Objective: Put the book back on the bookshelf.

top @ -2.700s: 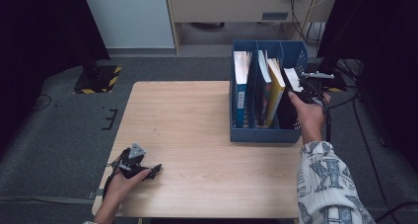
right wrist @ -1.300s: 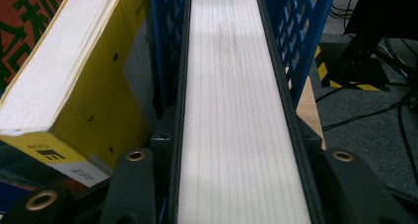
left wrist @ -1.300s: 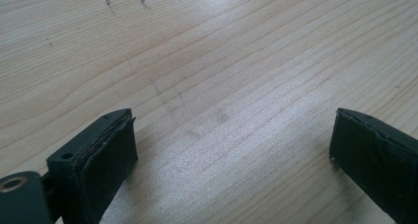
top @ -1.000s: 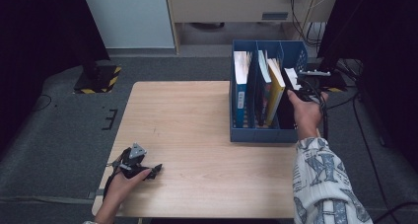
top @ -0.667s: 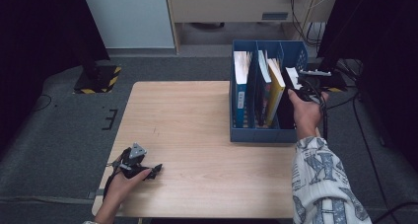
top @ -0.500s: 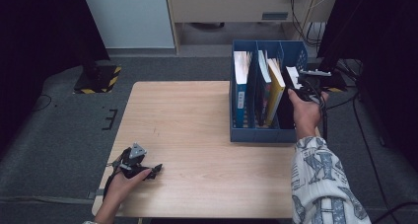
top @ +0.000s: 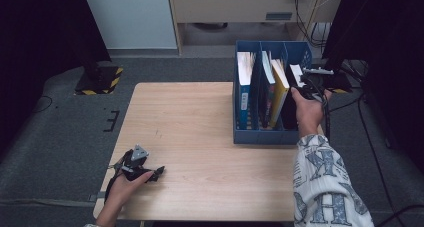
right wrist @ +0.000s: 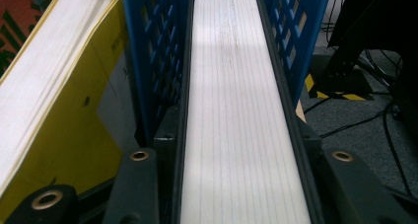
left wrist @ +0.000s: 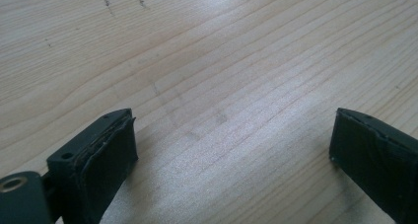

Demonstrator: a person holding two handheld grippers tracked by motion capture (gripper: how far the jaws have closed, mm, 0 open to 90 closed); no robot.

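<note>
The right gripper point(top: 305, 84) was clamped on a black-covered book point(right wrist: 241, 110), its jaws pressing both covers with the white page edge between them. That book stood in the rightmost compartment of the blue file rack point(top: 265, 137), at the table's point(top: 200, 117) two o'clock. The left gripper point(top: 142, 169) rested at seven o'clock, jaws spread wide over bare wood.

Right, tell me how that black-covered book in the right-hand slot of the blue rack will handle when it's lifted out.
The black-covered book looks thick with a dense page block, so probably stiff and fairly heavy. The right gripper clamps both covers, which look smooth, so it might slip. It sits snug between the blue rack walls, so it may drag.
</note>
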